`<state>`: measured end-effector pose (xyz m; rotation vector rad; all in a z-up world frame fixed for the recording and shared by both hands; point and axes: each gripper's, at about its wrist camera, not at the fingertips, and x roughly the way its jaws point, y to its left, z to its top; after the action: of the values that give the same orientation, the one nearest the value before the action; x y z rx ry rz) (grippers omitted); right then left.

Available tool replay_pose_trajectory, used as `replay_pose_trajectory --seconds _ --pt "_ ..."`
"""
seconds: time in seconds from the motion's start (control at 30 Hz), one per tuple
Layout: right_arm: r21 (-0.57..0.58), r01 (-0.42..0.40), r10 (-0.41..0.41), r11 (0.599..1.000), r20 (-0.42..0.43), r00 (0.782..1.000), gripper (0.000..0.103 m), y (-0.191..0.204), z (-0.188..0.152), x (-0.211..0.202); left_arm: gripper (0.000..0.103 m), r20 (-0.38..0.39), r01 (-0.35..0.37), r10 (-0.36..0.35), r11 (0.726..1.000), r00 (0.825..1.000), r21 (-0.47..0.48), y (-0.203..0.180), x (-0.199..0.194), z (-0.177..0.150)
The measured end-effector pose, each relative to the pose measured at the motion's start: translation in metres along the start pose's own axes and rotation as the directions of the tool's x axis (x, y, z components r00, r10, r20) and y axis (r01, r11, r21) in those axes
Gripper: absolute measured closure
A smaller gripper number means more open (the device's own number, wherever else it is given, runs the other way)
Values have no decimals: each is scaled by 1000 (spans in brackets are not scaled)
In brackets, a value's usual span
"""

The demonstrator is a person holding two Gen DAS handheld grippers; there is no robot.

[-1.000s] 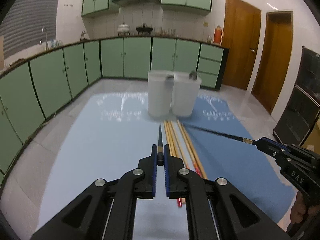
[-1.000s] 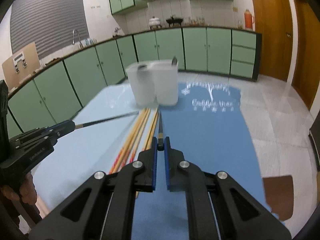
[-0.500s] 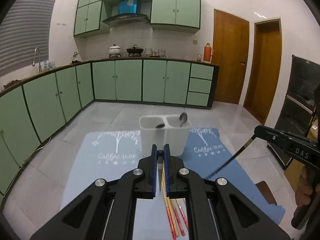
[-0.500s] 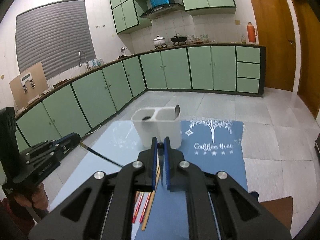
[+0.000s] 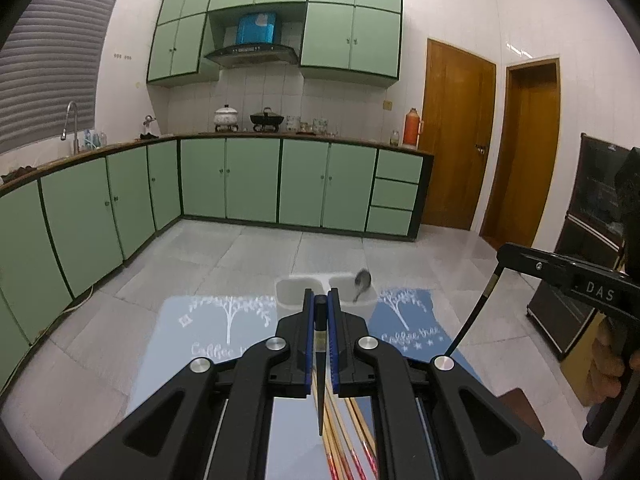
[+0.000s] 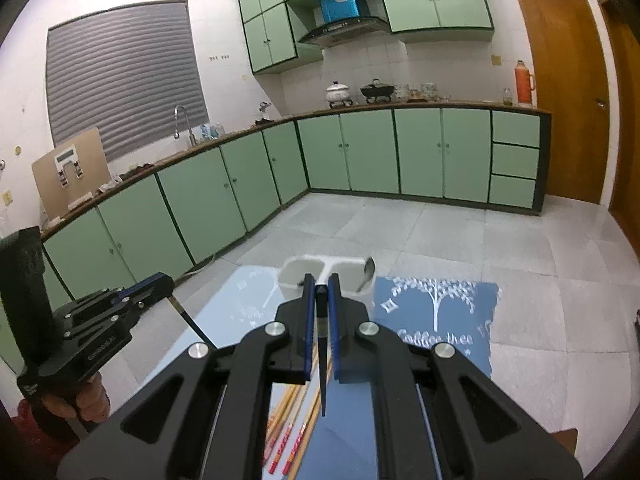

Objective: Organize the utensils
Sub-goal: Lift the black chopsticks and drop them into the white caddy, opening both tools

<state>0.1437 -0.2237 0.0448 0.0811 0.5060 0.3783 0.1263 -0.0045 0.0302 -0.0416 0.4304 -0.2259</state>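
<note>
My left gripper [image 5: 320, 304] is shut on a black chopstick [image 5: 320, 380] that hangs tip down, high above the table. My right gripper [image 6: 320, 288] is shut on a second black chopstick [image 6: 322, 368], also tip down. The right gripper with its chopstick [image 5: 474, 316] shows at the right of the left wrist view. The left gripper [image 6: 160, 284] shows at the left of the right wrist view. A white two-compartment holder [image 5: 292, 298] [image 6: 296, 276] stands ahead, with a metal spoon [image 5: 362, 282] [image 6: 368, 272] in its right compartment. Several wooden chopsticks [image 5: 340, 432] [image 6: 292, 420] lie on the mat below.
A light blue mat [image 5: 200, 340] and a darker blue mat [image 6: 440, 320] cover the table. Green kitchen cabinets [image 5: 240, 184] line the far walls. A brown block [image 5: 520, 400] sits at the table's right edge.
Both grippers have risen well above the table, each lifting its black chopstick from lying forward to hanging tip down. The holder now looks smaller and lower in both views.
</note>
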Motion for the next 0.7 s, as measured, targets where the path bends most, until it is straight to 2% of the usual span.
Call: replay_pose_trajectory --seconds 0.2,0.43,0.57,0.7 --pt "-37 12 -9 999 74 997 97 -2 48 3 97 89 -10 8 1000 996 20 1 2 43" --pt "-34 21 -16 999 152 988 97 -10 103 24 97 175 -17 12 999 984 27 1 27 97" --pt "-39 41 -35 998 150 988 97 -16 118 51 97 201 -31 24 999 979 28 1 52 115" --pt "-44 61 -55 997 121 991 97 -23 117 88 97 203 -45 38 999 978 28 3 83 119"
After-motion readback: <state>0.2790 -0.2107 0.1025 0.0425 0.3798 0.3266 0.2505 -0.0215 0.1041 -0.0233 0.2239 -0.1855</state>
